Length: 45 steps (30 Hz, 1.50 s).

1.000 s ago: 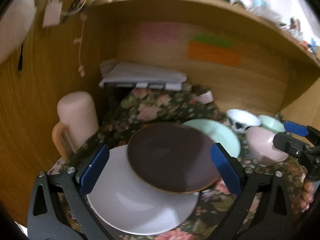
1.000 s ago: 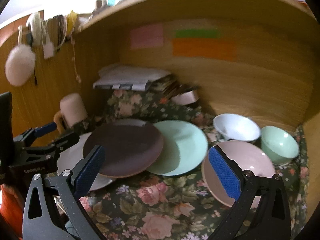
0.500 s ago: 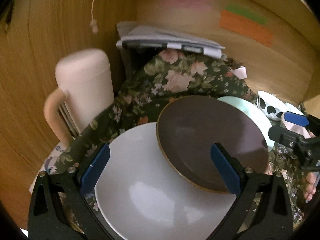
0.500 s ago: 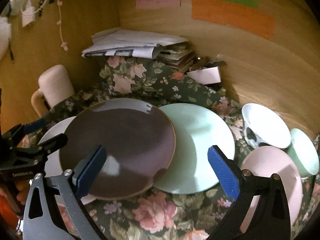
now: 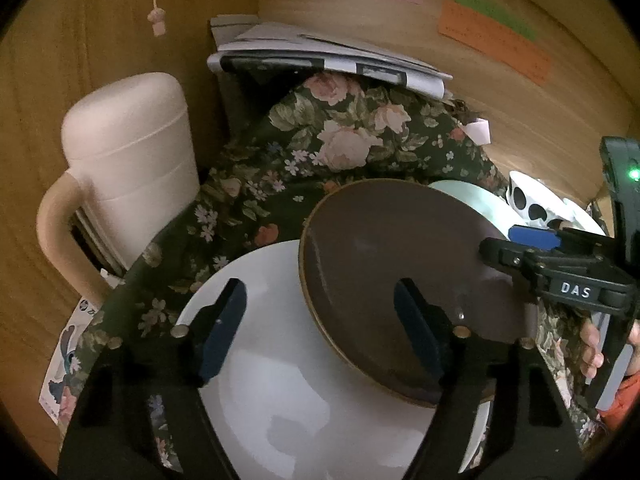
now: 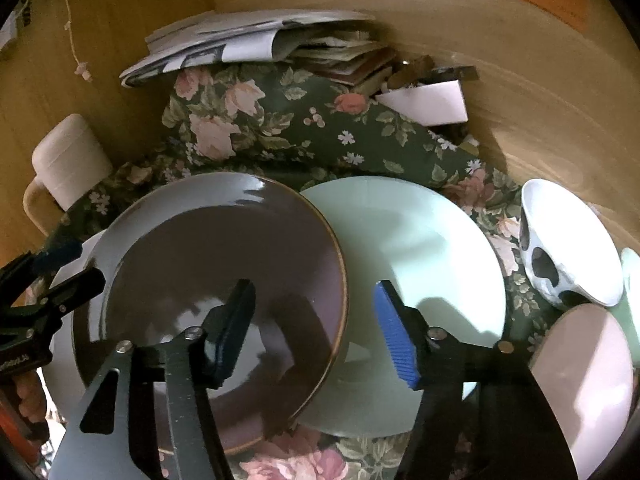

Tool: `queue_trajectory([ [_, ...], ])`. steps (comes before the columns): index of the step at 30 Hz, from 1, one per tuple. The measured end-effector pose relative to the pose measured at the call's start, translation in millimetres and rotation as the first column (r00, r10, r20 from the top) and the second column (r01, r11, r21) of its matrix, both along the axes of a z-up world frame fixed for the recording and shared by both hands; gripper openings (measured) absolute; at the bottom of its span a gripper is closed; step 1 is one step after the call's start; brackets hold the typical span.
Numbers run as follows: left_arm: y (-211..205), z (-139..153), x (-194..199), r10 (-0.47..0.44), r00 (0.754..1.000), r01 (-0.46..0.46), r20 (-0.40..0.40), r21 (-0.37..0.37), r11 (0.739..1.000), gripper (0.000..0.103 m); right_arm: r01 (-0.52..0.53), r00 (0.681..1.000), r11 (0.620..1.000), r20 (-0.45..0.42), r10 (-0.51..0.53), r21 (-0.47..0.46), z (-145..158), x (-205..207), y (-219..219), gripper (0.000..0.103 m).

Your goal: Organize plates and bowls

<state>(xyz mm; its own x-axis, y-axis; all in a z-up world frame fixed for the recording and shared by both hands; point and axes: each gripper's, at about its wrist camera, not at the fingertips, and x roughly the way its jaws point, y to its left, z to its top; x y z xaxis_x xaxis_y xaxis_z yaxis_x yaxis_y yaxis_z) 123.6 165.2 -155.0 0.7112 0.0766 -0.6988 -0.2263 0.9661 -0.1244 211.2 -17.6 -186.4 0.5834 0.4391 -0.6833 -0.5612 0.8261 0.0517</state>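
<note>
Three plates overlapping, bowls loose beside them: sorting has barely begun.

My left gripper (image 5: 320, 332) hangs over the white plate (image 5: 280, 360) and the near edge of the brown plate (image 5: 400, 264); its jaws are narrowing, and I see nothing pinched between them yet. My right gripper (image 6: 316, 328) straddles the brown plate's (image 6: 224, 264) right rim, where it lies over the mint plate (image 6: 416, 264); those jaws are closing too, with the rim between them and the pads not yet pressing. The brown plate rests partly on both neighbours, so no proper stack exists. The spotted bowl (image 6: 568, 248) and pink bowl (image 6: 584, 376) sit unnested at the right on the floral cloth (image 6: 288, 128). I judge everything is left: stack the plates, nest the bowls.
</note>
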Motion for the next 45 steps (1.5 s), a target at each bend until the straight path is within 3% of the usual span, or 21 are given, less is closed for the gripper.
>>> queue_trajectory([
  [7, 2, -4, 7, -0.021, 1.000, 0.020, -0.020, -0.040, 0.999, 0.056, -0.018, 0.998, 1.000, -0.062, 0.019, 0.022, -6, 9, -1, 0.042],
  [16, 1, -12, 13, -0.054, 0.997, 0.049, -0.052, -0.094, 0.994, 0.037, -0.044, 0.992, 0.997, -0.119, 0.052, 0.067, -7, 11, -4, 0.039],
  [20, -1, -12, 14, -0.057, 0.997, 0.052, -0.049, -0.090, 0.995, 0.037, -0.046, 0.989, 0.995, -0.140, 0.058, 0.089, -9, 12, -7, 0.039],
  [45, -15, 4, -3, -0.050, 0.999, 0.049, -0.009, -0.039, 0.998, 0.037, -0.028, 0.998, 0.992, -0.055, 0.035, 0.125, 4, -32, -22, 0.038],
])
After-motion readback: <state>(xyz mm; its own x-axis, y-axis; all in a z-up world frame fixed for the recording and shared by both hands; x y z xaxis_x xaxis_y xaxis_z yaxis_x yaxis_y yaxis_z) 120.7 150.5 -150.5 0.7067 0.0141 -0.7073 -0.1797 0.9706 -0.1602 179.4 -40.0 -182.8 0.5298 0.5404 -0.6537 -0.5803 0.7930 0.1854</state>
